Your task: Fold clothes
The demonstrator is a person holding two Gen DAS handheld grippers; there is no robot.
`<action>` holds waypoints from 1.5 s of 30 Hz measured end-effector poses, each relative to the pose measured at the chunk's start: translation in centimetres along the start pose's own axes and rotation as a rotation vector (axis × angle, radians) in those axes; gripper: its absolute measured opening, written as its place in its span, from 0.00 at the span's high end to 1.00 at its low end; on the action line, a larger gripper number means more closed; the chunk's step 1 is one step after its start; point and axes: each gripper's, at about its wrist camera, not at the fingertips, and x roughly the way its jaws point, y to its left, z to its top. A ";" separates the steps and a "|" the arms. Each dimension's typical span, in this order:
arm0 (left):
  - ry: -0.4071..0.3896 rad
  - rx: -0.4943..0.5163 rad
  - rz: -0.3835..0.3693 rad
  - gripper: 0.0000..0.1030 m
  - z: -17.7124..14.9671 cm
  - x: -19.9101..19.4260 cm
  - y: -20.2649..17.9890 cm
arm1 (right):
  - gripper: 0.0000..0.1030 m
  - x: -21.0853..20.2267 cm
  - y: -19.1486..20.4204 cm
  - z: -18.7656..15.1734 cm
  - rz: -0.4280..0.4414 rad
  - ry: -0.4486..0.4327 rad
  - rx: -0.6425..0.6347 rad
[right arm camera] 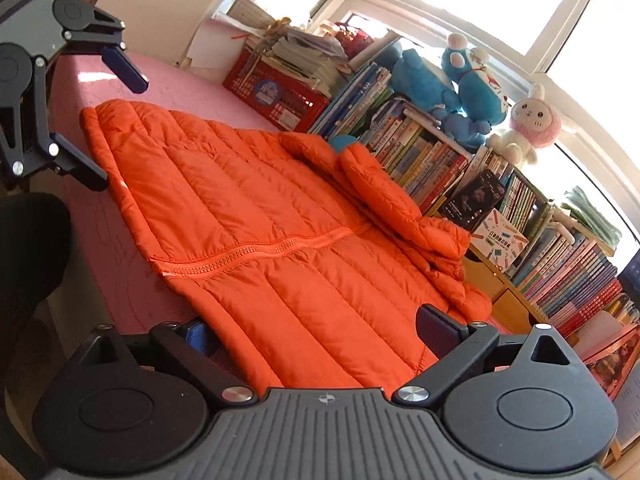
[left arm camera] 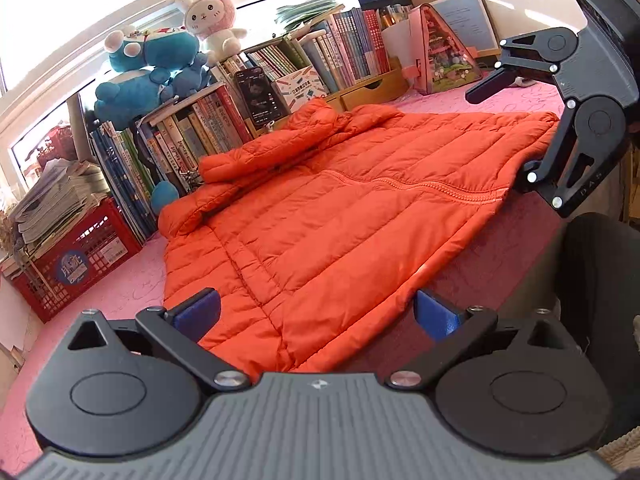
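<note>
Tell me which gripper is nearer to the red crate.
Left. The left gripper sits at the jacket's hem corner on the red crate's side; the right gripper is at the opposite corner.

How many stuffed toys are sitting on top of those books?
3: two blue plush toys stacked together on the books, and a pink-and-white bunny beside them. More may hide behind.

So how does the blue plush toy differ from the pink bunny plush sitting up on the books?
The blue plush toy is blue with white patches and looks clearly the bigger of the two; the pink bunny plush is white with a pink hood. The blue one sprawls in a heap across the book tops, while the bunny sits upright, facing into the room. Both are soft toys perched on the books by the window, beyond the orange jacket.
</note>
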 end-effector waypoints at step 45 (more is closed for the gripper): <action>0.103 -0.393 0.241 0.00 6.3 13.0 18.3 | 0.66 7.7 -22.4 -2.0 0.011 0.147 0.678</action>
